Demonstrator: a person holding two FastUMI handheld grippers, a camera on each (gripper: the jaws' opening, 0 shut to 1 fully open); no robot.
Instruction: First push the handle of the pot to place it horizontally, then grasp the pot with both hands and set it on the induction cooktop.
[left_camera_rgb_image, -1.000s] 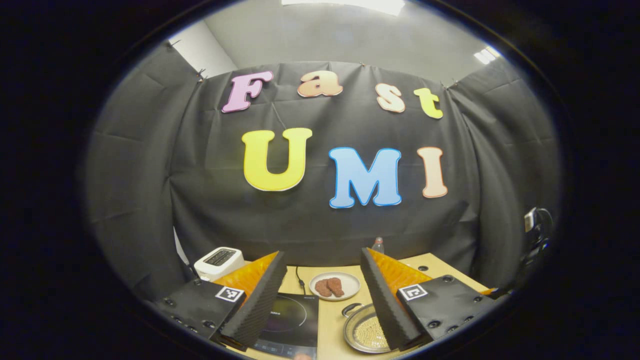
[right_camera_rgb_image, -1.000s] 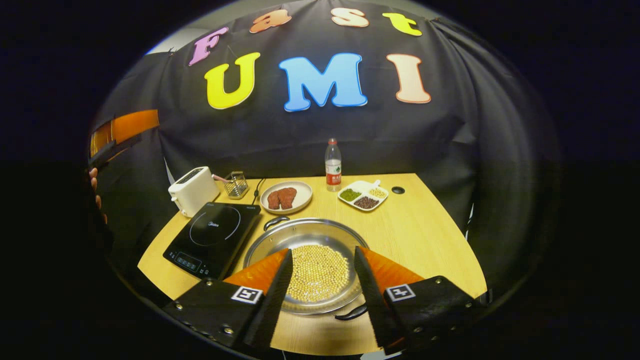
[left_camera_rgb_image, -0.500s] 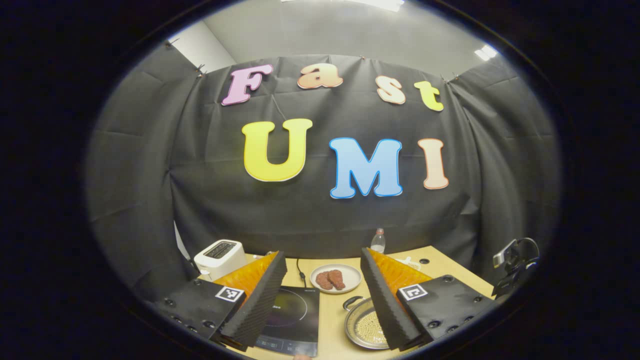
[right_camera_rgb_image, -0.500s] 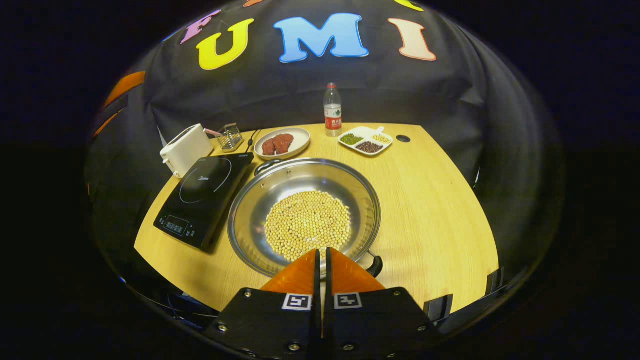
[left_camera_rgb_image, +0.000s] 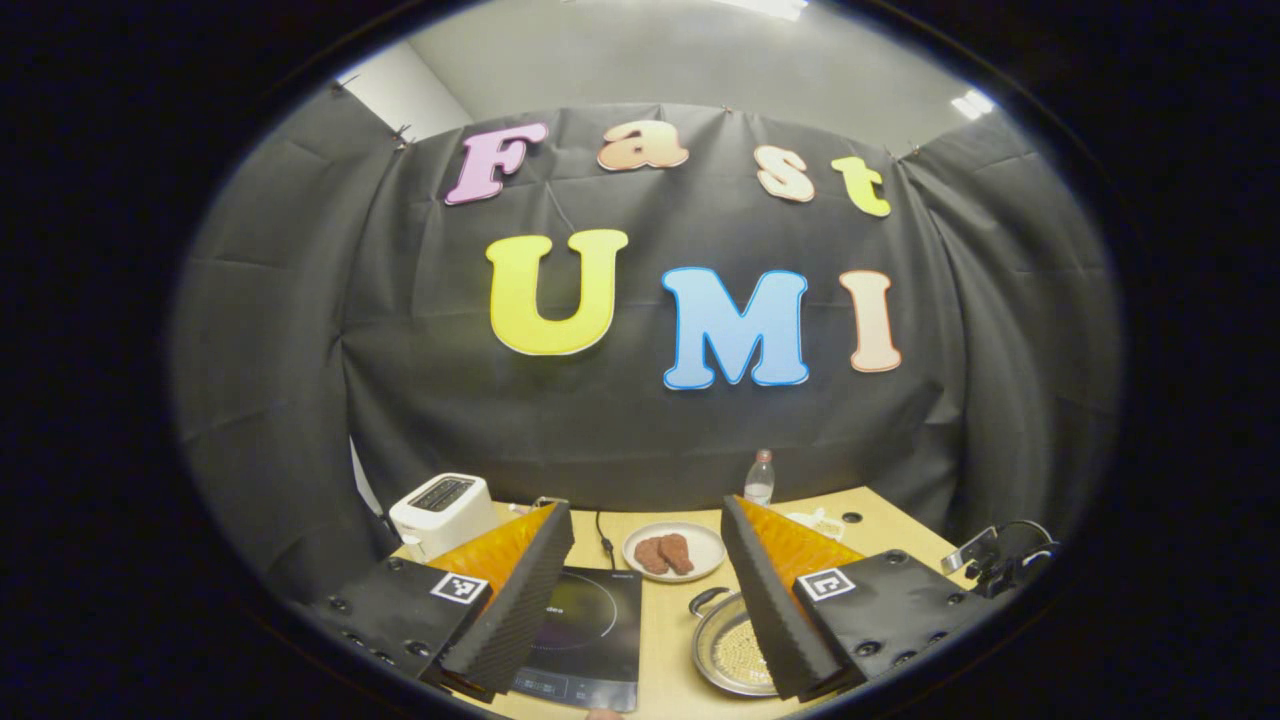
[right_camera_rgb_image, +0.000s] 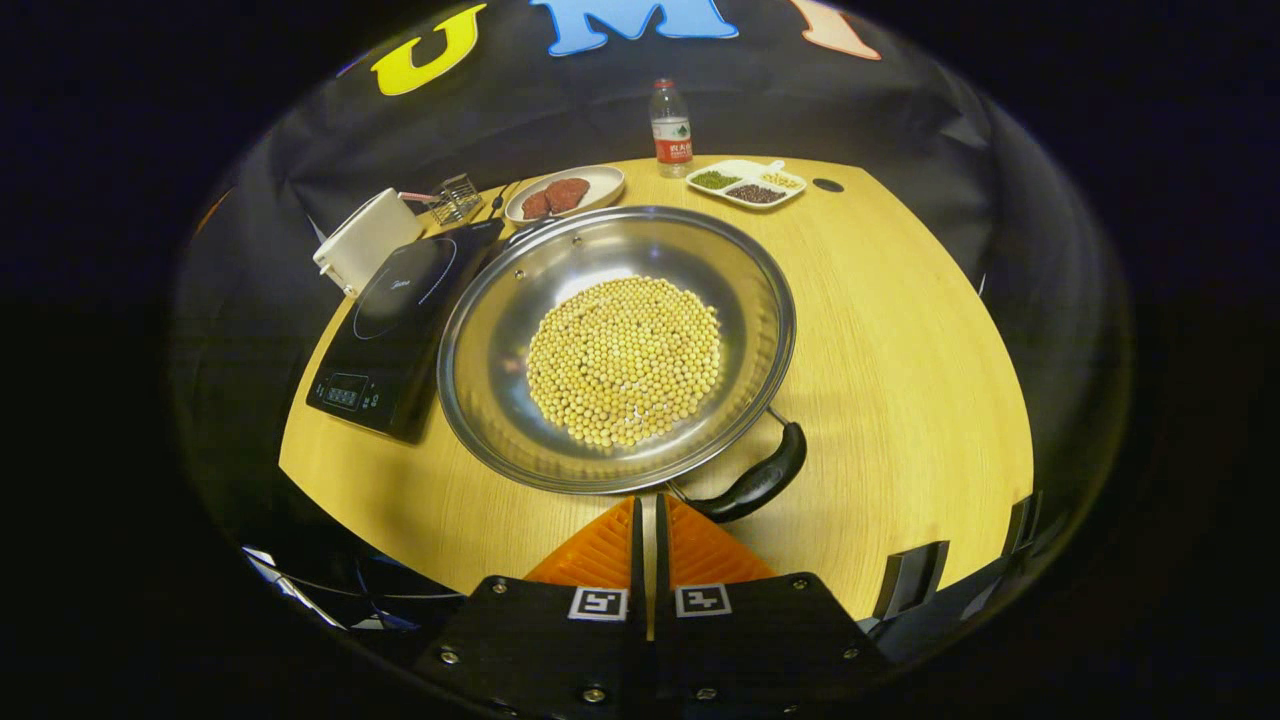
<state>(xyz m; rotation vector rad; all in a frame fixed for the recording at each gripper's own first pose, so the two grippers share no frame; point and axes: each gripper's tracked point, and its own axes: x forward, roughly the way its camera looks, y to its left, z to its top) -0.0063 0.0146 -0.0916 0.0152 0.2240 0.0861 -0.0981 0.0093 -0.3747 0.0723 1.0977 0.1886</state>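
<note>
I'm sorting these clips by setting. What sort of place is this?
Probably a mock kitchen in a recording booth: a wooden table backed by black cloth carries an induction cooktop, a toaster and a steel pot of beans.

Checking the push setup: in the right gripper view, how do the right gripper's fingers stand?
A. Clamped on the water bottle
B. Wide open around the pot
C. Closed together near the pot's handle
C: the right gripper has its fingers together, just short of the pot's handle.
</note>
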